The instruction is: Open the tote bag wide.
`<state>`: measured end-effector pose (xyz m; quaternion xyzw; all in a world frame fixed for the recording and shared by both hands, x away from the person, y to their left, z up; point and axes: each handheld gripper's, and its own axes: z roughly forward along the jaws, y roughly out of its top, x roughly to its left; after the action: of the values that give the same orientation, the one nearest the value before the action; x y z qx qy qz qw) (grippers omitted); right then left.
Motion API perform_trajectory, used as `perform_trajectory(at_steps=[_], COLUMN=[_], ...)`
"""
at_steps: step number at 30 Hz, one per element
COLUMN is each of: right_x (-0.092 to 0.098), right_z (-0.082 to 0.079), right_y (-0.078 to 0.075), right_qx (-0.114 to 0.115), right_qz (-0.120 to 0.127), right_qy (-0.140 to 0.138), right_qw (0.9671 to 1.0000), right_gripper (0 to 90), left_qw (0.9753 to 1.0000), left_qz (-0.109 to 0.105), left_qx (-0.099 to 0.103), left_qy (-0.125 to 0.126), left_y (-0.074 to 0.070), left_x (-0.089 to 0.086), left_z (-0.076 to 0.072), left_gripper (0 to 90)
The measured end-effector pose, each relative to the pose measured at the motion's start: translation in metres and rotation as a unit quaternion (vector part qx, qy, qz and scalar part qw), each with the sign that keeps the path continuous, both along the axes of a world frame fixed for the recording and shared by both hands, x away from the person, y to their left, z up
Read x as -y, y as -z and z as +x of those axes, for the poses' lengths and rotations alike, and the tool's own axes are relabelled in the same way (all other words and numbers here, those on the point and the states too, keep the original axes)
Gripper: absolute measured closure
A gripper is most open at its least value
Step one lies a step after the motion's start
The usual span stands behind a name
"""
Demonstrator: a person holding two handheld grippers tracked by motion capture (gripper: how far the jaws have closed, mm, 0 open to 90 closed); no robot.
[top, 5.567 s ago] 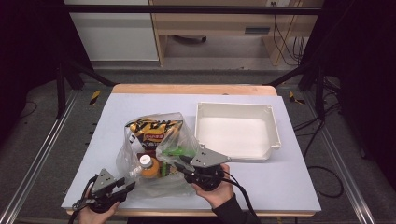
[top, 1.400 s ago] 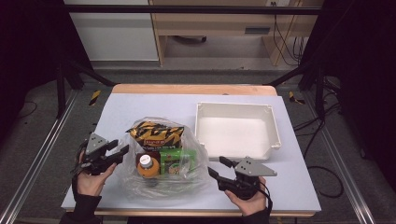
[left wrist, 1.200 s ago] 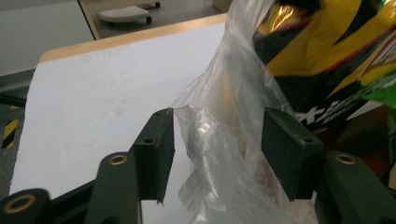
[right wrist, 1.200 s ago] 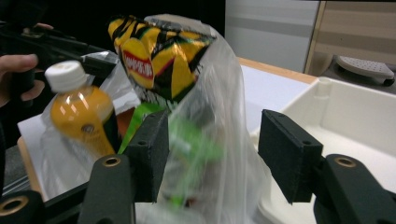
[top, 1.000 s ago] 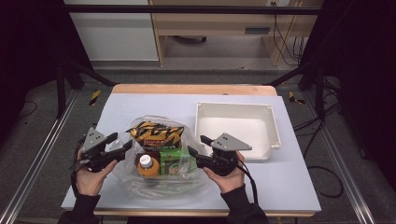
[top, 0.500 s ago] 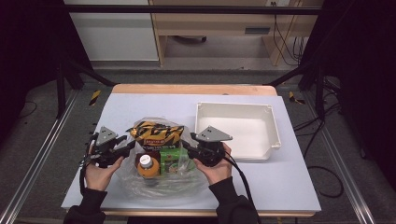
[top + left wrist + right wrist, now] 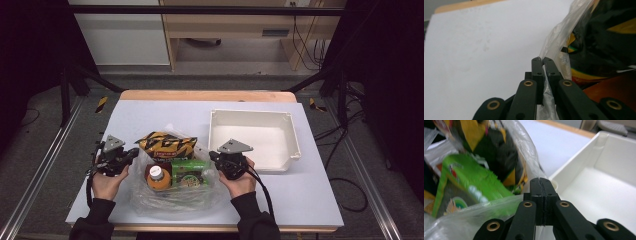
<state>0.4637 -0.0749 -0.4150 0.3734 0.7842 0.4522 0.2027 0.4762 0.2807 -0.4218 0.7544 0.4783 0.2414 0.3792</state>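
Note:
A clear plastic bag [image 7: 175,192] lies on the white table and holds a black-and-yellow snack pack [image 7: 167,145], a green pack [image 7: 190,167] and an orange bottle with a white cap [image 7: 157,176]. My left gripper [image 7: 131,154] is at the bag's left edge, shut on the film [image 7: 559,45]. My right gripper [image 7: 212,157] is at the bag's right edge, jaws pressed together on the film [image 7: 499,207]. The green pack [image 7: 466,180] and the snack pack [image 7: 496,147] show through the film, blurred.
A white tray [image 7: 295,150] stands just right of the bag, close beside my right gripper; its wall [image 7: 579,157] is inches from the jaws. The table's wooden far edge [image 7: 205,95] lies behind. Metal rails run along both sides of the table.
Both grippers have moved in from the front of the table to the bag's two sides and shut on its film. The bag's opening has been drawn wider.

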Motion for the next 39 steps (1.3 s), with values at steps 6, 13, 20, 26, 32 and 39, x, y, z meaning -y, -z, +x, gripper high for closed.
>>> perform_trajectory(at_steps=[6,13,20,26,32,39], right_x=[0.001,-0.002,-0.006,-0.007,0.003,0.019], right_z=[-0.006,-0.005,0.001,0.004,-0.004,-0.024], right_y=[0.014,0.032,0.054,0.067,0.053,0.031], right_qx=[-0.012,-0.027,-0.039,-0.051,-0.034,0.004], right_qz=[-0.012,-0.017,-0.04,-0.042,-0.022,0.002], right_qy=[-0.009,-0.019,-0.012,-0.009,-0.012,-0.026], right_qw=[0.9998,0.9993,0.9984,0.9977,0.9991,0.9996], right_gripper=[89.5,85.7,86.2,84.3,73.5,62.6], left_qw=[0.9996,0.9978,0.9963,0.9974,0.9988,0.9988], left_qz=[0.01,0.038,0.044,0.031,-0.026,-0.045], left_qx=[-0.024,-0.054,-0.072,-0.065,-0.038,0.01], left_qy=[0.008,0.012,0.012,0.007,-0.015,-0.012], left_y=[0.015,0.033,0.047,0.05,0.035,0.007], left_x=[0.0,0.006,0.006,0.002,-0.015,-0.023], left_z=[0.004,0.013,0.018,0.017,0.006,-0.016], left_gripper=[88.1,87.9,87.4,80.3,61.9,47.2])
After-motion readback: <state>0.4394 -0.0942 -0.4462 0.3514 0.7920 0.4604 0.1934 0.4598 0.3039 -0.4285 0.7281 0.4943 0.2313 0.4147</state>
